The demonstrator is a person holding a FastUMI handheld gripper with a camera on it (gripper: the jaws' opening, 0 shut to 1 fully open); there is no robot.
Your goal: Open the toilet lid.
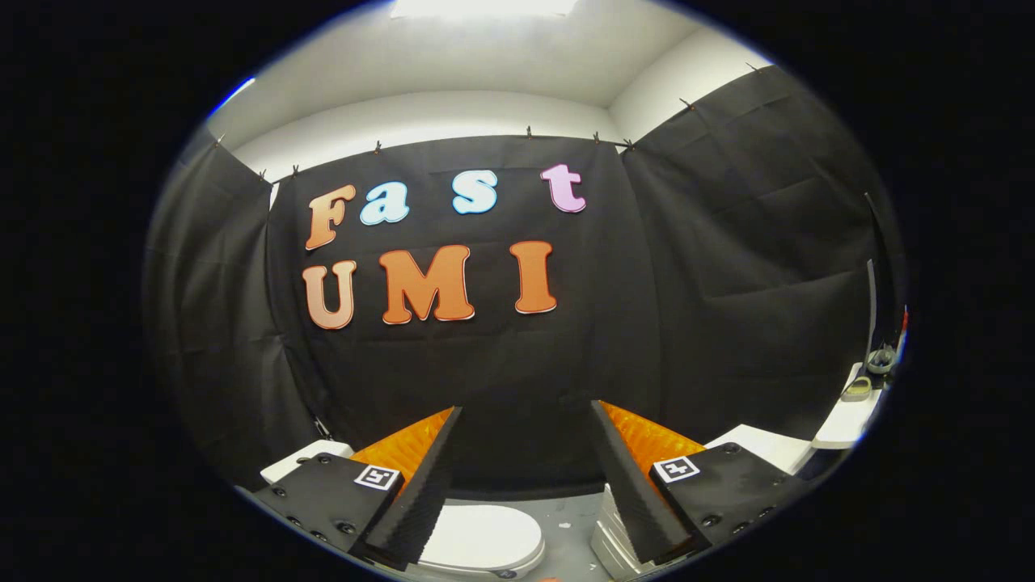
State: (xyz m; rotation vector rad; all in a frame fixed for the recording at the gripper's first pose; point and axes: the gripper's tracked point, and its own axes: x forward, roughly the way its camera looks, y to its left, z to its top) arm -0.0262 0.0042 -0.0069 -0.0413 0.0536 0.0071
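Below, the lid is seen closed on the toilet, lying under and between the fingers of the gripper, nearer the left one. The gripper is held wide apart with nothing in it, aimed at the booth wall, not the lid. A white ribbed box sits just beside the toilet on the grey floor, narrowing the room there.

you face a black cloth wall pinned under white upper walls, a ceiling light above it, grey floor below it.
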